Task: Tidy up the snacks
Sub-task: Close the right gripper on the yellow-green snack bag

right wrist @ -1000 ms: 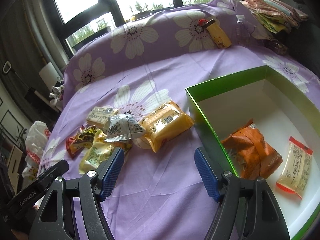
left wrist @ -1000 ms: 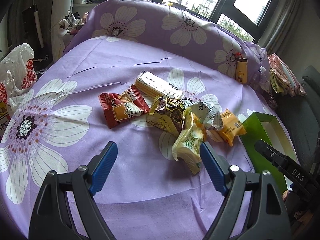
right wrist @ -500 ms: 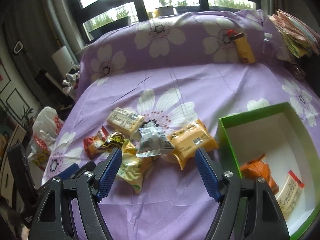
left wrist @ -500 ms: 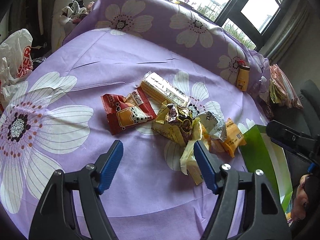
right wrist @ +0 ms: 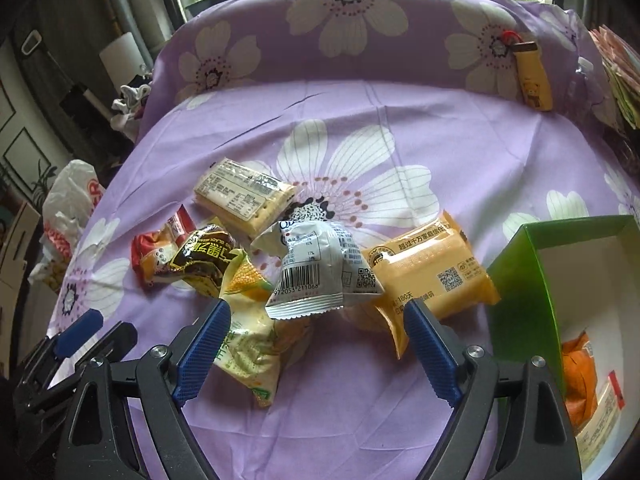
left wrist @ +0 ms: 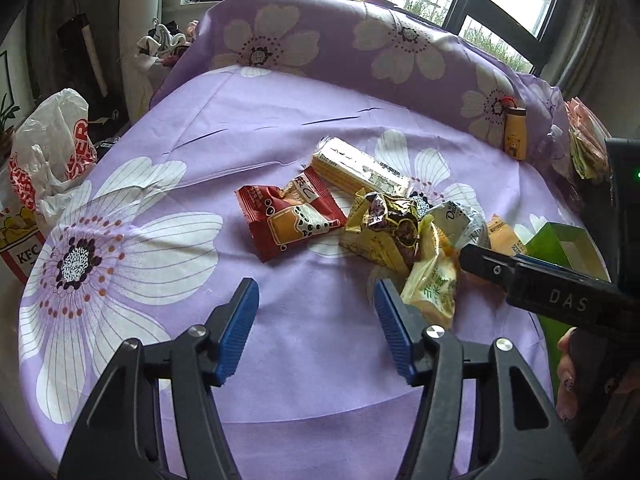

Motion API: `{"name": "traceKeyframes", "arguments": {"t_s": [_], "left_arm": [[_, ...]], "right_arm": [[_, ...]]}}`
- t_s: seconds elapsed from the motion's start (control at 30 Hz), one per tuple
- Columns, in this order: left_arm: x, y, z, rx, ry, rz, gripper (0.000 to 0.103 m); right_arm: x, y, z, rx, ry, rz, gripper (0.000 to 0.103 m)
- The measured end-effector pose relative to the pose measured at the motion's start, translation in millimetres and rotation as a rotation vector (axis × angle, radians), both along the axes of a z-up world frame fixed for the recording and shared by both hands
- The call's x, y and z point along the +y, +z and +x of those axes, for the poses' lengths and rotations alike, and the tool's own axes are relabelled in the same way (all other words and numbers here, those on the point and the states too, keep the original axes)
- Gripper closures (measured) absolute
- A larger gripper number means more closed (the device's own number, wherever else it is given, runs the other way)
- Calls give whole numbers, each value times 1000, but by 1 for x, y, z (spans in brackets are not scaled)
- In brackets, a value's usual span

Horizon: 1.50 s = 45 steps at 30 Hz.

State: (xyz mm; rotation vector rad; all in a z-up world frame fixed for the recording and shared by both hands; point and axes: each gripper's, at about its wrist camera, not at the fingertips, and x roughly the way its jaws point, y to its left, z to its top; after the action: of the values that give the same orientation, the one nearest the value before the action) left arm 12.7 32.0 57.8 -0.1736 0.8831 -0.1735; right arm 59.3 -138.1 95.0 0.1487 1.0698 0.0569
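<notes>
The snack pile is seen at 12 o'clock of the right gripper, whose empty jaws have just been widening. Only this view shows the green box interior. The left gripper's empty jaws have been narrowing.

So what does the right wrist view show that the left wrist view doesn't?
Only the right wrist view: inside the green box, an orange packet lying on its floor.
Only the left wrist view: the whole red snack packet and a KFC bag.
Both: the snack pile, including the silver packet, and both grippers, left and right, open and empty.
</notes>
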Motion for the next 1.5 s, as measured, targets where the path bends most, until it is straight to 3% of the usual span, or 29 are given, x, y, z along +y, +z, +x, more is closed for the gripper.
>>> {"name": "traceKeyframes", "arguments": {"t_s": [0.1, 0.33, 0.57, 0.63, 0.77, 0.83, 0.93, 1.13, 1.5], "left_arm": [[-1, -3, 1, 8, 3, 29, 43], [0, -5, 2, 31, 7, -2, 43], [-4, -6, 2, 41, -7, -4, 43], [-5, -7, 2, 44, -10, -3, 43], [-5, -6, 2, 44, -13, -8, 43], [-5, -6, 2, 45, -14, -15, 43], [-4, -7, 2, 50, -15, -22, 43], [-3, -5, 2, 55, -24, -52, 43], [-6, -6, 1, 94, -79, -110, 42]], "right_arm": [[-1, -10, 4, 33, -3, 26, 15], [4, -21, 6, 29, 17, 24, 15], [4, -28, 7, 54, 34, 104, 16], [8, -33, 8, 82, 62, 149, 29], [12, -36, 4, 77, 45, 147, 40], [11, -35, 2, 82, 57, 191, 61], [8, -35, -3, 85, 58, 224, 69], [3, -25, -15, 80, 66, 291, 80], [-10, -19, -48, 102, 60, 412, 81]]}}
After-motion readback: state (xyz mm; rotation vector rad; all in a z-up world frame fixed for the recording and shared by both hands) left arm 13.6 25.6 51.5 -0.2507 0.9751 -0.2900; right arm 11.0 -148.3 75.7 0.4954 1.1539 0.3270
